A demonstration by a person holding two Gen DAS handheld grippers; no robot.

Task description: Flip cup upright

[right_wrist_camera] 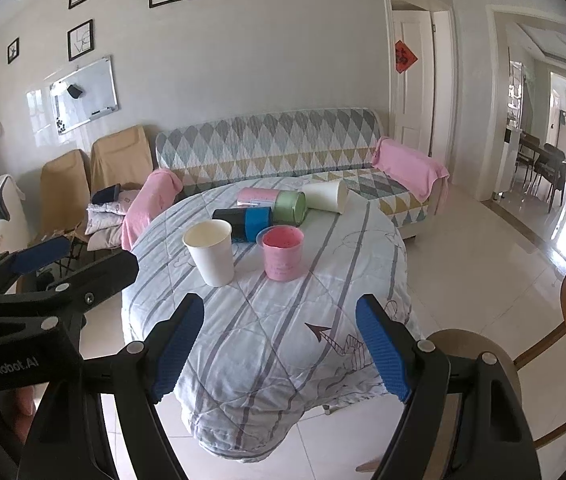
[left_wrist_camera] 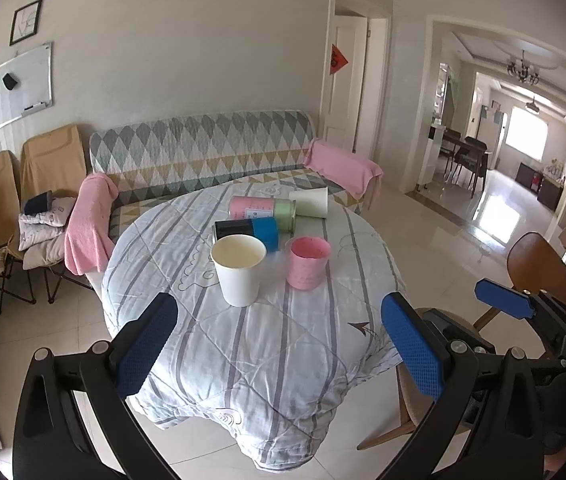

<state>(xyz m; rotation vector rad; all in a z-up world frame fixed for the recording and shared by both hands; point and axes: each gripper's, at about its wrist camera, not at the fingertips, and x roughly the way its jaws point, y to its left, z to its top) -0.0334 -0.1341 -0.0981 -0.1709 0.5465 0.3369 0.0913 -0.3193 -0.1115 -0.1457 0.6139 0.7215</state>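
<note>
**On the round table: two cups standing, three lying down**

On the quilt-covered table, a white cup and a pink cup stand upright side by side, mouths up, a small gap between them. Behind them three more lie on their sides: a black and blue cup just behind the white one, a pink and green cup farther back, and another white cup at the far edge, touching the green end.

Near the table's front edge, the left gripper hangs with its blue-padded fingers spread wide, holding nothing. Beside it the right gripper is likewise spread wide and empty, well short of the cups.

A patterned sofa sits behind the table, and a wooden chair stands to the right.
</note>
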